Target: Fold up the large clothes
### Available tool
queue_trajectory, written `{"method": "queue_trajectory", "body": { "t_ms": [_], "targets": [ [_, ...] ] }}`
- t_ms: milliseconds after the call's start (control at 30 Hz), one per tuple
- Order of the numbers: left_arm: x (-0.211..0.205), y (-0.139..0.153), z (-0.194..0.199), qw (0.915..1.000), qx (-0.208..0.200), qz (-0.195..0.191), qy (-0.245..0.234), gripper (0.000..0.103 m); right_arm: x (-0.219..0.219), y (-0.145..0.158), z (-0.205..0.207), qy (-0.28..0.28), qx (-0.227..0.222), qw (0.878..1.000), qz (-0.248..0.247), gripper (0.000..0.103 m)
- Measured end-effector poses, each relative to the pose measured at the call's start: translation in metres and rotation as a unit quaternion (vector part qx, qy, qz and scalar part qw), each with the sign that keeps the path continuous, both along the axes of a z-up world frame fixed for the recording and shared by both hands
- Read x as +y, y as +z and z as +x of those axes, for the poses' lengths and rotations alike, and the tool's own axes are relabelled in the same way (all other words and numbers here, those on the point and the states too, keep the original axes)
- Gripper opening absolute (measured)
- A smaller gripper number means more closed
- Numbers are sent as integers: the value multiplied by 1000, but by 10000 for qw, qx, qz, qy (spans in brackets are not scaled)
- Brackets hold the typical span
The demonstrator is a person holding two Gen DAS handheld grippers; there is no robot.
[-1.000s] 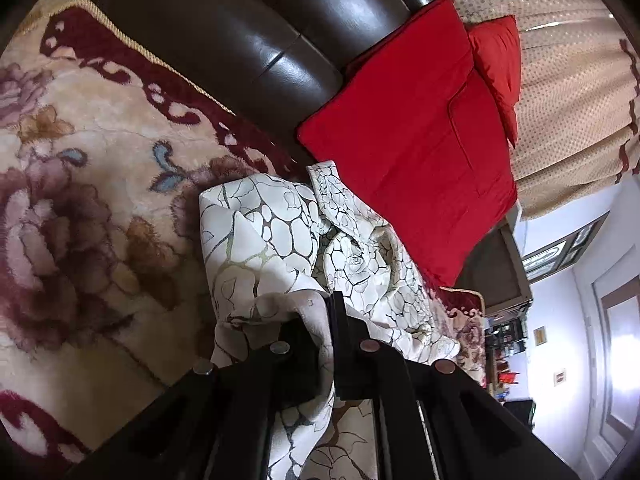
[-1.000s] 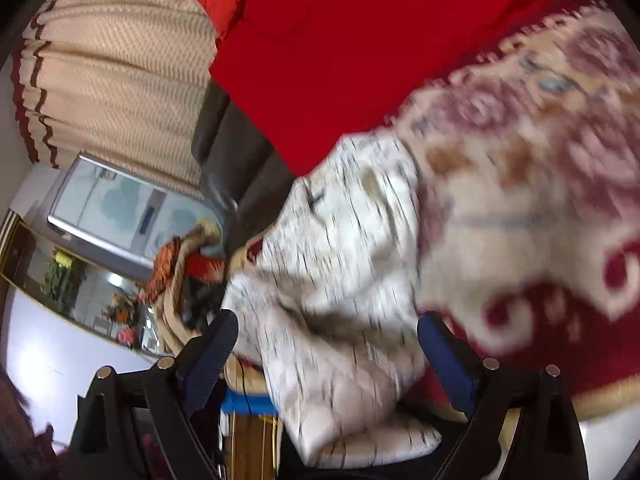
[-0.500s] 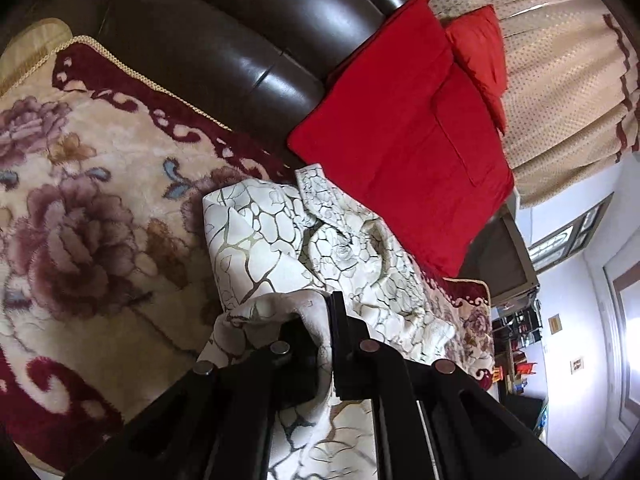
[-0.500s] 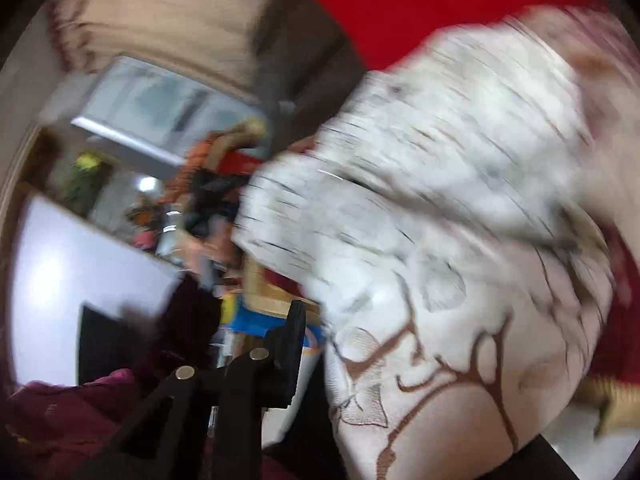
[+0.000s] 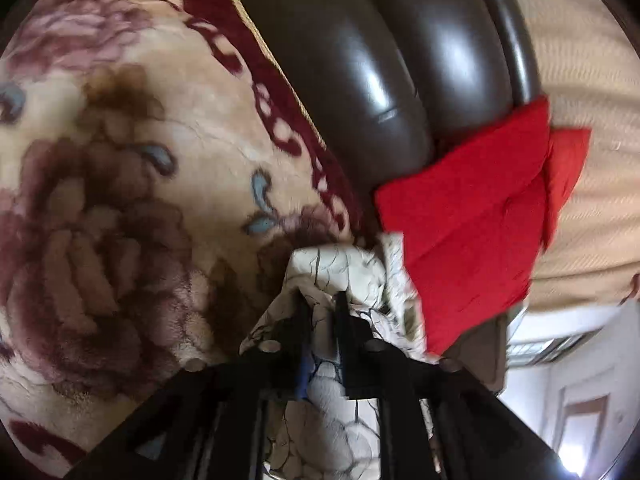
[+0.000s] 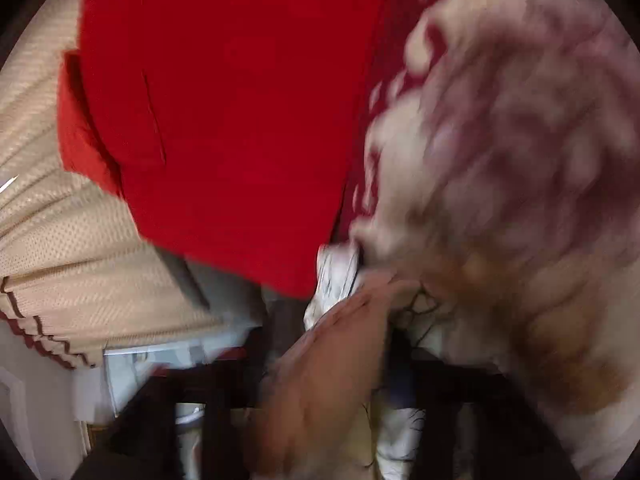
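A white garment with a dark cracked pattern [image 5: 340, 268] lies bunched on the floral blanket [image 5: 120, 200], against the red cushion [image 5: 472, 220]. My left gripper [image 5: 320, 312] is low over its near fold. Its jaws are opening, a narrow gap shows, and cloth sits between the fingers. The right wrist view is badly blurred. There my right gripper [image 6: 320, 360] has its jaws opening wide. The garment [image 6: 336, 276] and a blurred tan shape that I cannot identify [image 6: 320, 380] lie between its fingers, and I see no pad pressing on them.
A dark brown leather sofa back [image 5: 380, 80] rises behind the blanket. A second red cushion [image 5: 568, 160] leans beside the first, with a beige curtain [image 5: 580, 60] behind. The red cushion [image 6: 220, 120] and floral blanket [image 6: 520, 160] fill the right wrist view.
The left gripper moved forward and down toward the sofa back, and its shut jaws parted on the cloth. The right gripper swung from the garment's bulk toward the red cushion, its jaws now wide.
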State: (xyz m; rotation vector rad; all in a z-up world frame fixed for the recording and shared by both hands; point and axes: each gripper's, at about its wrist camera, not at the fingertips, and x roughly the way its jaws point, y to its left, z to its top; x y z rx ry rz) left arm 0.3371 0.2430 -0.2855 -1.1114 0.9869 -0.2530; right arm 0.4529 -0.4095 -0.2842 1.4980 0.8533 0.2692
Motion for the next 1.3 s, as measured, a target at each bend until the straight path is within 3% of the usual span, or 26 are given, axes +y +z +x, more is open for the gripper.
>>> {"method": "queue_trajectory", "body": {
  "t_ms": [33, 100, 233, 300, 333, 433, 500, 533, 567, 600, 633, 767, 833, 900, 933, 1033, 1067, 1133, 1200, 1300],
  "targets": [
    [3, 7, -6, 9998, -187, -4, 63, 38, -5, 9, -8, -122, -233, 9995, -182, 86],
    [7, 24, -17, 9989, -370, 221, 158, 57, -11, 27, -19, -98, -655, 9972, -345, 86],
    [-6, 58, -46, 9955, -829, 343, -308, 64, 13, 68, -41, 848, -1045, 9821, -1315, 86],
    [-21, 61, -57, 9940, -746, 479, -648, 78, 35, 83, -55, 1388, -1201, 9675, -1741, 86],
    [-26, 59, -60, 9940, -648, 505, -720, 80, 41, 84, -59, 1549, -1165, 9626, -1890, 86],
    [-39, 43, -56, 9952, -312, 423, -827, 80, 71, 72, -60, 1797, -951, 9533, -2235, 86],
    [-44, 37, -54, 9954, -231, 549, -744, 78, 81, 61, -52, 1805, -749, 9526, -2331, 75],
    [-46, 38, -53, 9949, -314, 676, -682, 68, 84, 58, -47, 1793, -796, 9545, -2247, 69],
    [-50, 43, -51, 9932, -478, 785, -712, 57, 90, 60, -42, 1806, -907, 9522, -2290, 54],
    [-53, 48, -47, 9917, -589, 839, -772, 39, 95, 67, -39, 1832, -999, 9466, -2456, 43],
    [-56, 56, -41, 9896, -746, 892, -843, 32, 102, 74, -33, 1891, -1106, 9391, -2649, 42],
    [-61, 76, -10, 9831, -962, 1240, -944, 25, 123, 95, -2, 2281, -1270, 9204, -2911, 38],
    [-60, 77, 12, 9826, -915, 1319, -931, 19, 122, 102, 11, 2251, -1237, 9150, -3111, 29],
    [-49, 74, 40, 9847, -813, 1338, -765, 18, 111, 104, 38, 1912, -1117, 9242, -3113, 28],
    [-40, 72, 55, 9866, -734, 1343, -569, 18, 99, 102, 54, 1565, -1013, 9340, -3048, 28],
    [-12, 64, 79, 9901, -520, 1298, 106, 19, 67, 96, 77, 606, -846, 9472, -3032, 29],
    [-5, 61, 80, 9916, -512, 1151, 275, 23, 59, 93, 78, 445, -802, 9519, -2924, 31],
    [2, 60, 67, 9934, -680, 824, 418, 47, 49, 88, 70, 342, -846, 9623, -2561, 31],
    [-4, 65, 48, 9897, -895, 1048, 399, 58, 53, 93, 53, 514, -1075, 9527, -2797, 31],
    [-35, 70, 14, 9827, -969, 1573, -132, 59, 81, 99, 23, 1137, -1262, 9299, -3261, 31]
  ]
}}
